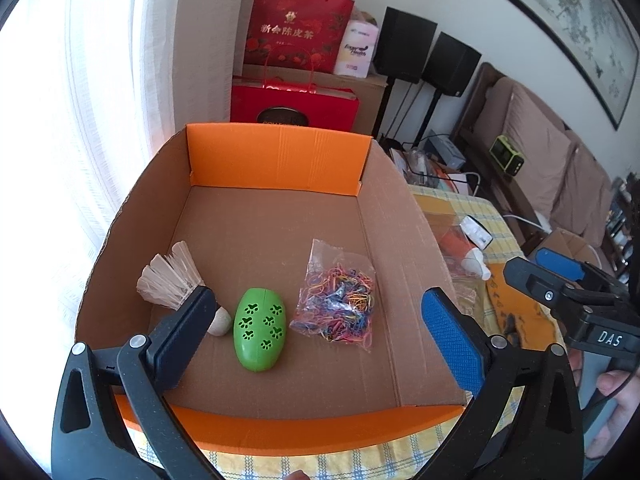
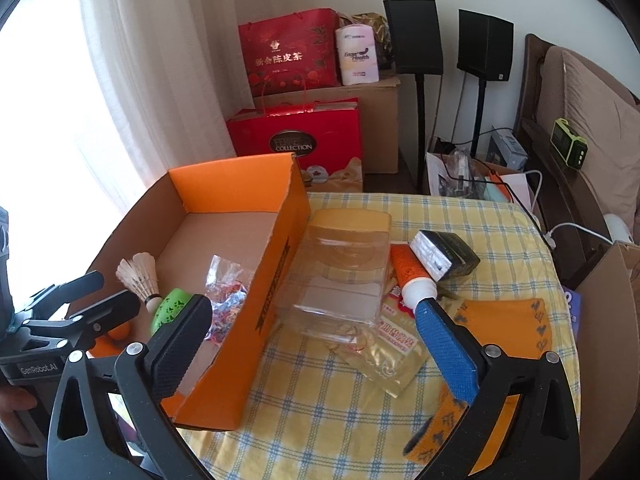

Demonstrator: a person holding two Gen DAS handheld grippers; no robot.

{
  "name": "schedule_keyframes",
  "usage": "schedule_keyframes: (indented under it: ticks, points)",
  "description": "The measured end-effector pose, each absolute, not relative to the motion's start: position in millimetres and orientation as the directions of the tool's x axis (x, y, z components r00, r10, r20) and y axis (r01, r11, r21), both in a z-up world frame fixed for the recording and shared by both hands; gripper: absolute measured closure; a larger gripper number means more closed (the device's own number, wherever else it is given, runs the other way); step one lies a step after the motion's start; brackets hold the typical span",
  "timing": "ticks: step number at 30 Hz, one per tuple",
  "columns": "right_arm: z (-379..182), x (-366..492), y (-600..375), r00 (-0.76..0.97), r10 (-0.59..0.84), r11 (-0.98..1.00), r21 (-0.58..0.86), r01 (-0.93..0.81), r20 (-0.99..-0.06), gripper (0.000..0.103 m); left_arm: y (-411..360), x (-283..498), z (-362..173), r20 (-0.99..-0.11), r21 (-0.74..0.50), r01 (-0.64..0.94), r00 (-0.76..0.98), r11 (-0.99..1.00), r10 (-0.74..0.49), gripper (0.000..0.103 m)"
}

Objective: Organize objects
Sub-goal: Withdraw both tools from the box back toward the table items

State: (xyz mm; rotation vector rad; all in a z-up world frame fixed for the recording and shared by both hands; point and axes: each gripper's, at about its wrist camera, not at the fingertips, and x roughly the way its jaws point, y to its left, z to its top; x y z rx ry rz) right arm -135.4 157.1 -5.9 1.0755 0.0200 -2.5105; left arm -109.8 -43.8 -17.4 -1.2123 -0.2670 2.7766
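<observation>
An open cardboard box (image 1: 404,264) with orange end walls holds a white shuttlecock (image 1: 172,276), a green oval case (image 1: 260,328) with paw-print holes and a bag of coloured rubber bands (image 1: 336,300). My left gripper (image 1: 316,336) is open and empty, just above the box's near end. My right gripper (image 2: 312,344) is open and empty, over the checked cloth beside the box (image 2: 256,296). On the cloth lie a clear plastic container (image 2: 340,276), an orange tube (image 2: 410,276) with a white cap, a black and silver box (image 2: 444,254) and a gold packet (image 2: 392,352).
An orange patterned cloth (image 2: 508,328) lies at the right of the table (image 2: 320,420). Red gift bags (image 2: 292,52), a brown carton and two black speakers (image 2: 414,36) stand behind. A sofa (image 2: 592,120) is at the right. The other gripper shows at each view's edge.
</observation>
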Motion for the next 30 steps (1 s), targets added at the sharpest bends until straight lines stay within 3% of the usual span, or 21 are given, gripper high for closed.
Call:
schedule_keyframes:
  ticks: [30]
  points:
    - [-5.5, -145.8, 278.3, -0.673, -0.21, -0.975, 0.105, 0.194, -0.709, 0.0, 67.1, -137.3, -11.4, -0.727, -0.233, -0.199, -0.615, -0.952, 0.307, 0.0]
